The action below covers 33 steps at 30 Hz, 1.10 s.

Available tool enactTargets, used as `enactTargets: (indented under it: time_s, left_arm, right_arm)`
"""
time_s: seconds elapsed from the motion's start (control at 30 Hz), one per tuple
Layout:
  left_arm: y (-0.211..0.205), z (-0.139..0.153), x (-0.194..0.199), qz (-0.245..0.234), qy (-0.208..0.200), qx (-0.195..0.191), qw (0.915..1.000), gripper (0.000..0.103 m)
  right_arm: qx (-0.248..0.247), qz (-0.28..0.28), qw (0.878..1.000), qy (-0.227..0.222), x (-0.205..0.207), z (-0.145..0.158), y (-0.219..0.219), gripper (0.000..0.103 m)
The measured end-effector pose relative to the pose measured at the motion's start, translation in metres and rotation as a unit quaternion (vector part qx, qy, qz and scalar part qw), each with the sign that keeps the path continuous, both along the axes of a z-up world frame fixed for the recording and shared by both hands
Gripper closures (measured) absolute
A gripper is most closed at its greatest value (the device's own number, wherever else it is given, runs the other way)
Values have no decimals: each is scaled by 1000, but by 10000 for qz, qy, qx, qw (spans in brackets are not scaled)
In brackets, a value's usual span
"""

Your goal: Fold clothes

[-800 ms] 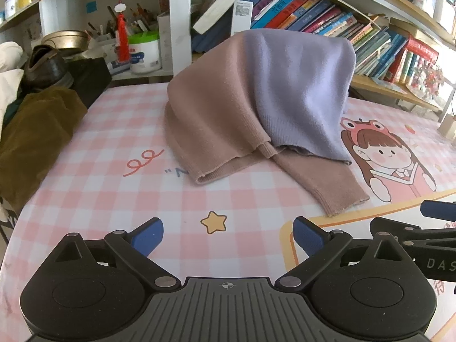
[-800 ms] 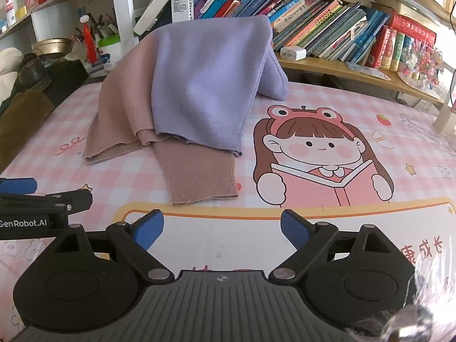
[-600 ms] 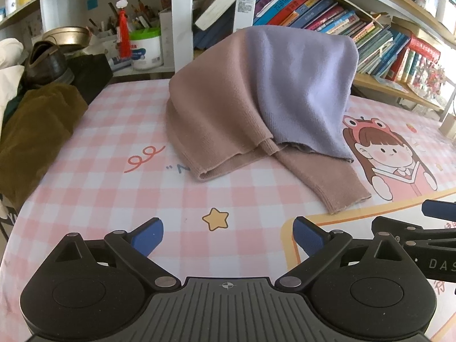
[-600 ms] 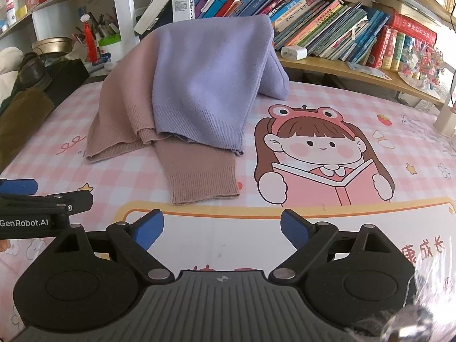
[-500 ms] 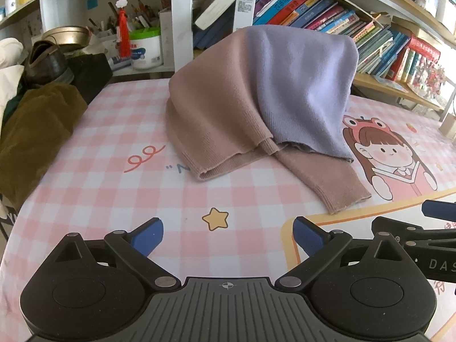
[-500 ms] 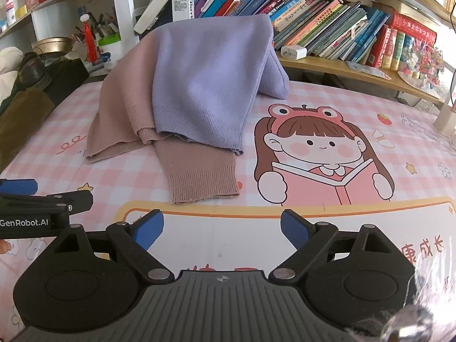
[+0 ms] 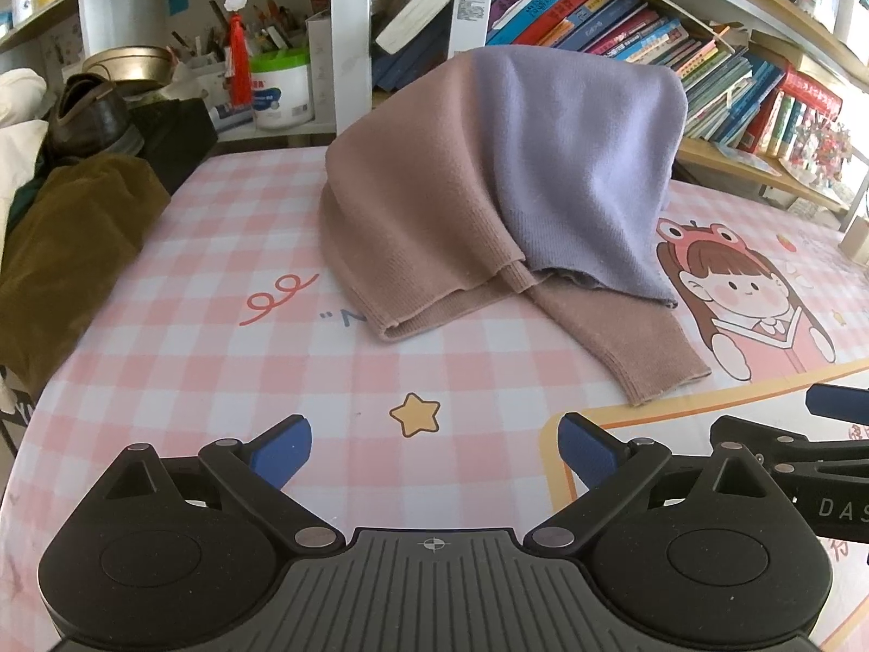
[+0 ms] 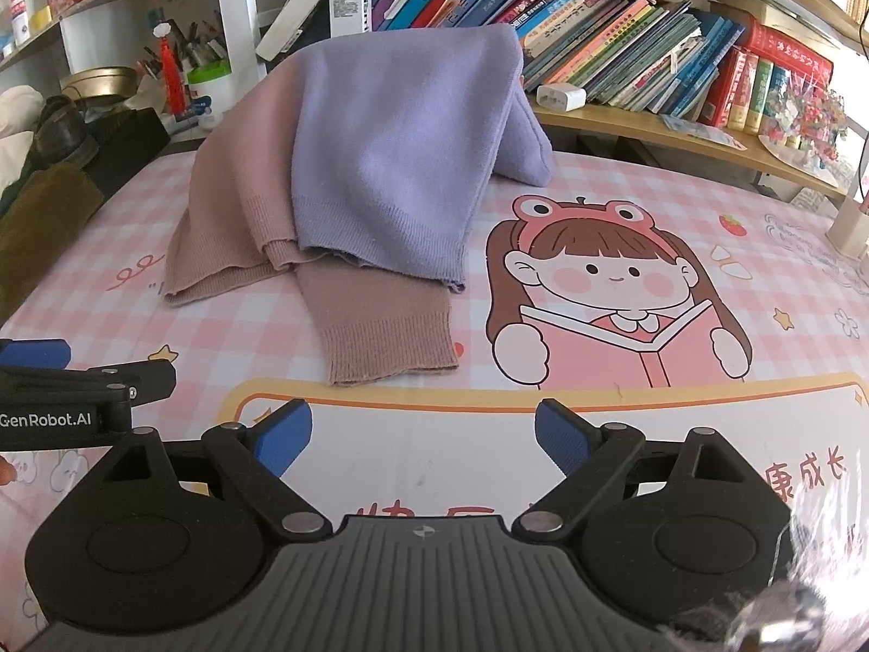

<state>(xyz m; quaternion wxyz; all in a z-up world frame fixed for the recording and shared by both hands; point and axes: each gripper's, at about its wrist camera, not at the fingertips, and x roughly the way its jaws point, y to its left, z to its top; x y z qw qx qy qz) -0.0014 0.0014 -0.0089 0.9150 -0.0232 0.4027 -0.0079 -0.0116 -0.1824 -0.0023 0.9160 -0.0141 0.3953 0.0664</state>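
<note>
A two-tone knit sweater (image 7: pixel 489 190), brown on its left and lilac on its right, lies heaped at the far middle of a counter (image 7: pixel 217 337) covered in pink checked cloth. The left claw (image 7: pixel 434 448) and right claw (image 8: pixel 423 437) hover near it, both spread wide and holding nothing.

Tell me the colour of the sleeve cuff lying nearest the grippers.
Dusty pinkish brown, ribbed knit: the sleeve cuff shows best in the right wrist view.
</note>
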Motion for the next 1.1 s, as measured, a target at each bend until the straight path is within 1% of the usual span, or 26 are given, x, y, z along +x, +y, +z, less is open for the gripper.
enactTargets:
  time_s: [0.3, 1.1]
  left_arm:
    - [1, 5, 2, 11, 43, -15, 10000, 4]
    - [2, 3, 9, 12, 95, -30, 9999, 4]
  right_arm:
    - [-16, -21, 10000, -7, -1, 0, 0, 13]
    - [-54, -22, 10000, 60, 6, -1, 1, 13]
